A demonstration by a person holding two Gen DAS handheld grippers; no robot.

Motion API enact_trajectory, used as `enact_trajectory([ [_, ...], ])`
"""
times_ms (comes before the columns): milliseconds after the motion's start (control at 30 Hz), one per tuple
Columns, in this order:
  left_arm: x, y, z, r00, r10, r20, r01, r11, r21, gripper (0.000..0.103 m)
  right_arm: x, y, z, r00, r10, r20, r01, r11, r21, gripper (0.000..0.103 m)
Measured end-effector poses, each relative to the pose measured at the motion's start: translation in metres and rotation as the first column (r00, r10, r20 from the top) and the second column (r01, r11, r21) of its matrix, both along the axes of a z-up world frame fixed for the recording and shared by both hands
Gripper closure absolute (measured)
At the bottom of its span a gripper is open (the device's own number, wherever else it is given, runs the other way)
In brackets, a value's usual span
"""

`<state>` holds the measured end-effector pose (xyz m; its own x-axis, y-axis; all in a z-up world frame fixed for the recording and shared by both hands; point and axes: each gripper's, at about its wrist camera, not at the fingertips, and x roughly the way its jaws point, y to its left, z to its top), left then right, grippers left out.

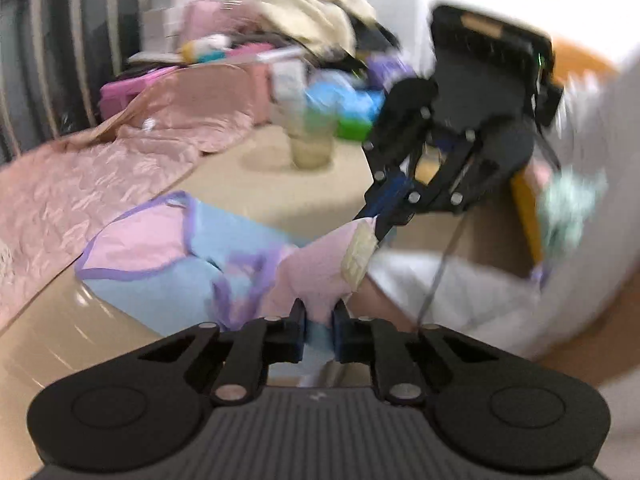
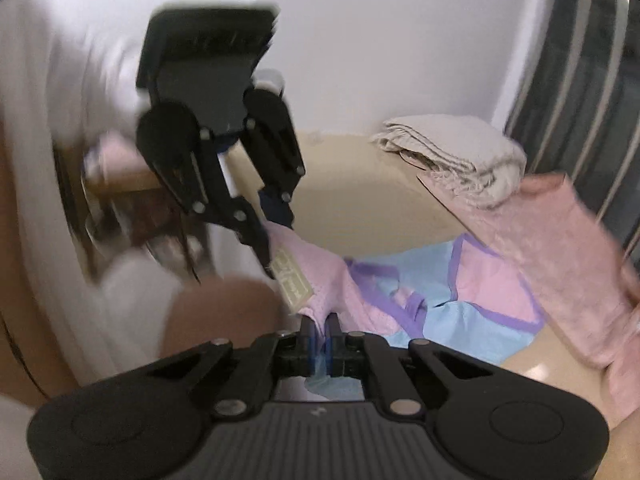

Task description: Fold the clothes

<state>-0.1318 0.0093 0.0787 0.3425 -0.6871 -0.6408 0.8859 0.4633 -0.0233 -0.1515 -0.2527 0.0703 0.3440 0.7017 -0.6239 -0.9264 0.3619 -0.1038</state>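
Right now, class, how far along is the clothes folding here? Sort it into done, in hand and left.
Done: a folded grey cloth sits at the table's far edge. In hand: both tongs, left and right, pinch the pink-and-blue garment, raising its near edge. Left: this garment isn't yet folded, and the pink cloth lies spread.

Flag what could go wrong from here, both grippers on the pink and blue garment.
1. Left gripper and right gripper each pinch only a narrow bit of the garment; it may slip out as it lifts.
2. A cup stands close behind the garment; swinging cloth could tip it.
3. The pink cloth overlaps the garment's far edge and may get dragged along.
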Motion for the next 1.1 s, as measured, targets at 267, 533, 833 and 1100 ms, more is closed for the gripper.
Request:
enact_trajectory([
  [267, 0.125, 0.009, -0.026, 0.903, 0.343, -0.259, -0.379, 0.92, -0.101, 0.072, 0.119, 0.016, -0.015, 0.956, -0.289, -0.055, 0.289, 0.957, -0.015, 0.087],
  [533, 0.093, 0.008, -0.032, 0.815, 0.533, -0.226, -0.566, 0.816, -0.119, 0.061, 0.102, -0.009, -0.031, 0.873, -0.484, -0.067, 0.488, 0.863, 0.126, 0.075],
  [833, 0.068, -0.011, -0.033, 0.768, 0.638, -0.053, -0.639, 0.769, -0.01, 0.056, 0.082, 0.02, -0.06, 0.873, -0.466, -0.145, 0.485, 0.863, 0.143, 0.079],
  [1100, 0.075, -0.013, -0.031, 0.785, 0.608, -0.118, -0.611, 0.792, 0.011, 0.048, 0.085, 0.028, -0.058, 0.885, -0.44, -0.154, 0.456, 0.886, 0.09, 0.077],
])
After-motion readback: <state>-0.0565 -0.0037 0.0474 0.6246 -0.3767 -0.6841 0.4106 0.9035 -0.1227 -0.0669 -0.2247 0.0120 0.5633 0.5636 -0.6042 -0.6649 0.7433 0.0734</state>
